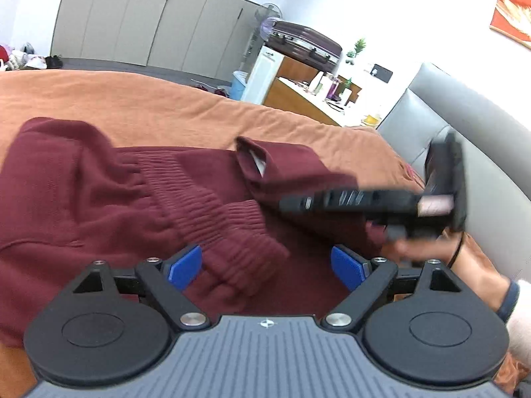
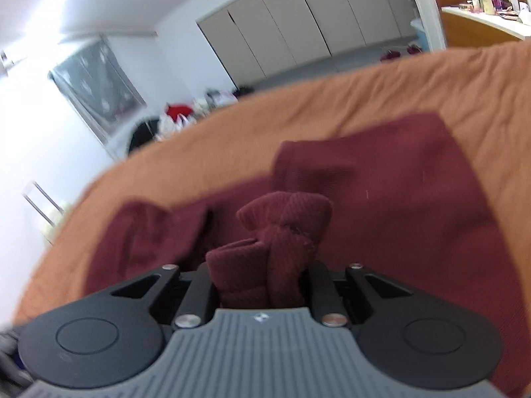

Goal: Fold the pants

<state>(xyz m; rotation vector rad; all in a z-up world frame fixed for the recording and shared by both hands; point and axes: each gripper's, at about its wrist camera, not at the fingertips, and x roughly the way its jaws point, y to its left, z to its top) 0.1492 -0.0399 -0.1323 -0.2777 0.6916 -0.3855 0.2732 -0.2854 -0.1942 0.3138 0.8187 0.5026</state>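
Your right gripper (image 2: 265, 265) was clamped on a bunched ribbed cuff of the maroon pants (image 2: 381, 199); its pads were buried in the fabric, so you couldn't see them. In the left wrist view that gripper (image 1: 365, 202) showed only as a dark blur at right, w/ your hand (image 1: 431, 248) under it, partly cut off by the frame edge. Your left gripper (image 1: 265, 265) hung w/ jaws wide apart, blue pads (image 1: 184, 267) clear of the cloth, nothing between them but the ribbed cuff lying below.

The pants lay crumpled on the orange bedspread (image 1: 149, 99), near side of the bed. Bare bedspread ran far beyond and to the left of them: plenty of room. The grey headboard (image 1: 464, 116) closed off the right side, close to the right gripper.

Long axis was hard to call. In the left view the pants ran roughly left to right, ribbed band slanting toward the near side; leg ends and waist weren't clearly told apart.
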